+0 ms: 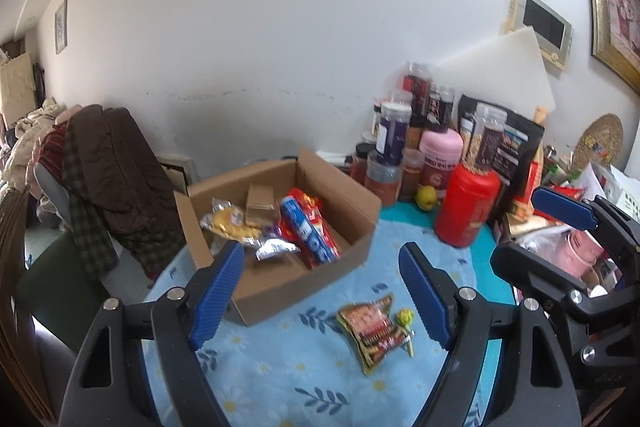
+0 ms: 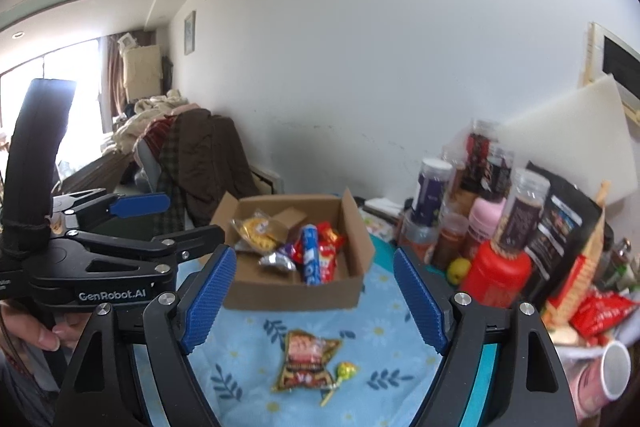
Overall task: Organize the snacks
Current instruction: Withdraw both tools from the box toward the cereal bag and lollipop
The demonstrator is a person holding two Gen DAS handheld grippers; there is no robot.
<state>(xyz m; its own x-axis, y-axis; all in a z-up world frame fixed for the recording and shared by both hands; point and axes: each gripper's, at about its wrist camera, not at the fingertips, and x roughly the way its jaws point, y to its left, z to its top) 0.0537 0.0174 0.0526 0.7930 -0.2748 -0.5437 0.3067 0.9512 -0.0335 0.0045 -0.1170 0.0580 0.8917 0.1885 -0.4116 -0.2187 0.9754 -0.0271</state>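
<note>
Both grippers, left gripper and right gripper, released and empty above snack packet beside cardboard box of snacks.

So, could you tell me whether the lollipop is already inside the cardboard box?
No, the lollipop lies on the tablecloth beside a snack packet, outside the cardboard box.

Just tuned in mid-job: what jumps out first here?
The open cardboard box of snacks in the middle of the blue flowered tablecloth. In front of it lie a snack packet and a lollipop, between the open left gripper jaws.
</note>
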